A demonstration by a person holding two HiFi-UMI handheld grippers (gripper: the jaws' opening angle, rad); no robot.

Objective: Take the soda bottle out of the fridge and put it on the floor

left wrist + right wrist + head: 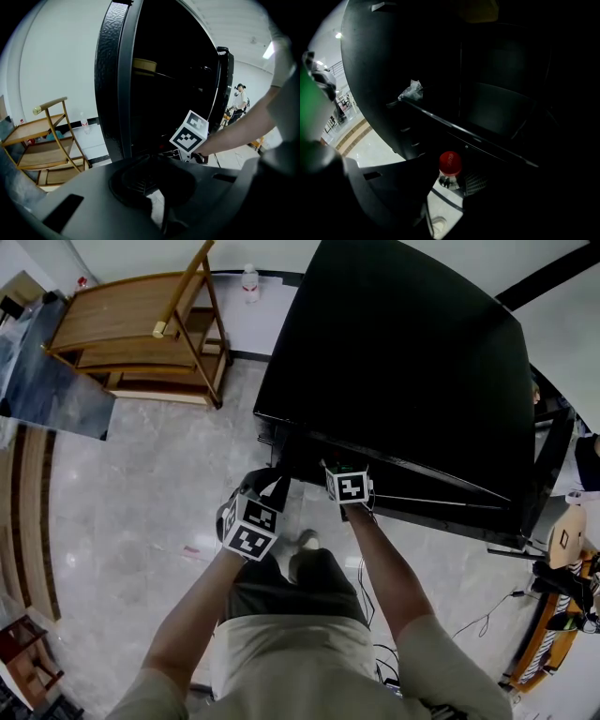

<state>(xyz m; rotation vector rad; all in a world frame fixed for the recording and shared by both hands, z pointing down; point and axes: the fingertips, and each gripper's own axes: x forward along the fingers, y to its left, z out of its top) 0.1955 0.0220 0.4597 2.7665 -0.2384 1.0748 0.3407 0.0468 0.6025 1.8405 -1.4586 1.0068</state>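
Soda bottle (450,164), red-capped, stands low inside the open fridge (403,362), at six o'clock in the right gripper view. The right claw (446,194) spreads wide around it, with no squeeze evident. The left claw (157,206) is slightly parted and empty. Lifting it out onto the floor (141,502) is not yet done.
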